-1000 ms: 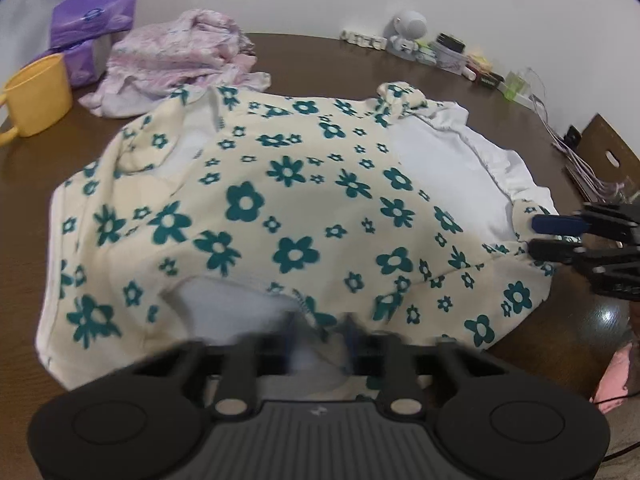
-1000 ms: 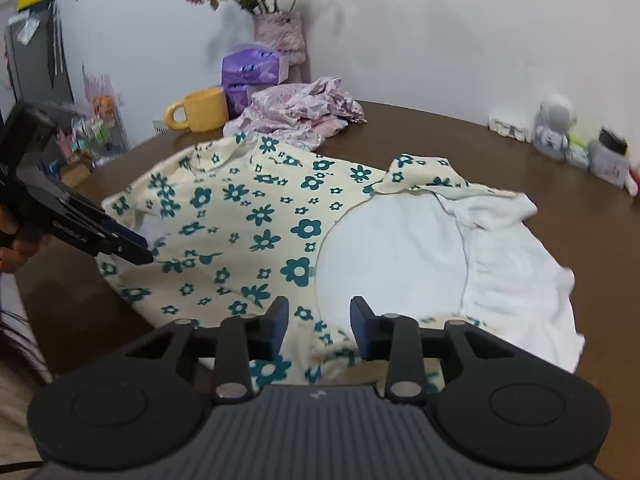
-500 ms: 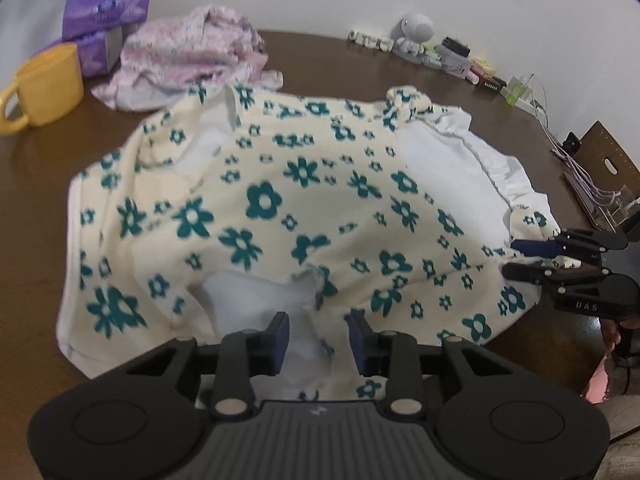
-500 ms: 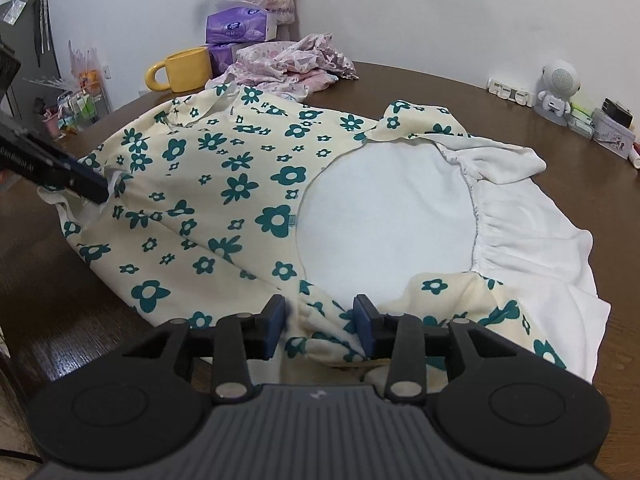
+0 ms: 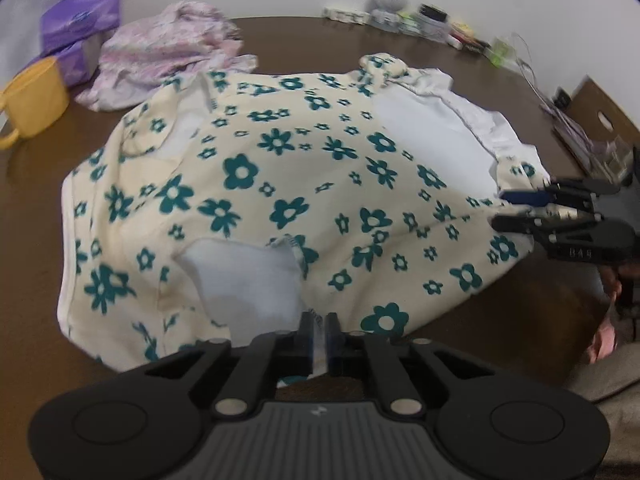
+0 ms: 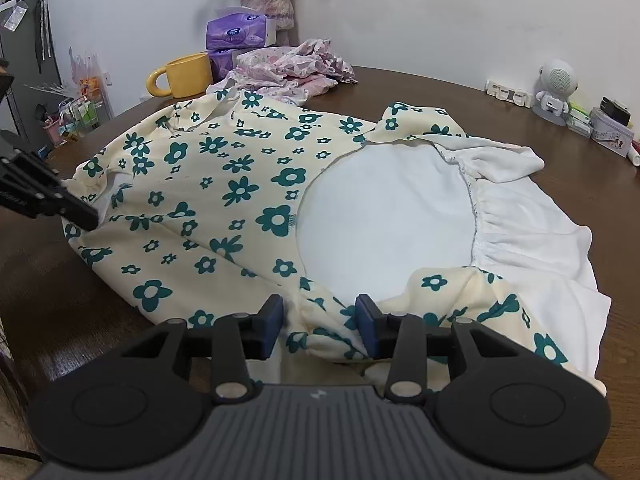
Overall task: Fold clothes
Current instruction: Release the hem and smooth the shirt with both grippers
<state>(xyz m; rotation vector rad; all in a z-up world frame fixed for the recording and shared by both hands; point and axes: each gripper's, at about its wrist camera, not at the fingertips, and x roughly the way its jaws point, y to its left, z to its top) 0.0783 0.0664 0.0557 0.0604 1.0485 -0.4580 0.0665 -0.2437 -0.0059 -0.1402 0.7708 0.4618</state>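
Observation:
A cream garment with teal flowers (image 5: 280, 184) and a white lining (image 6: 384, 220) lies spread on the brown table (image 6: 48, 272). My left gripper (image 5: 319, 332) is at its near edge, jaws closing, pads pinching a strip of white and flowered fabric. In the right wrist view the left gripper's tips (image 6: 86, 216) sit at the garment's left edge. My right gripper (image 6: 320, 320) stands open at the opposite edge, a bunched flowered fold lying loose between its blue pads. The right gripper (image 5: 508, 210) also shows in the left wrist view, straddling that edge.
A crumpled pink garment (image 6: 296, 68), a yellow mug (image 6: 188, 76) and purple tissue packs (image 6: 236, 32) stand at the far side. A small white robot figure (image 6: 556, 92) and small boxes line the far right edge. A vase (image 6: 266, 0) is by the wall.
The left gripper's jaws opened over the garment's near edge, then closed on it. The right gripper sank closer to the garment's edge, its jaws slightly wider around the fold.

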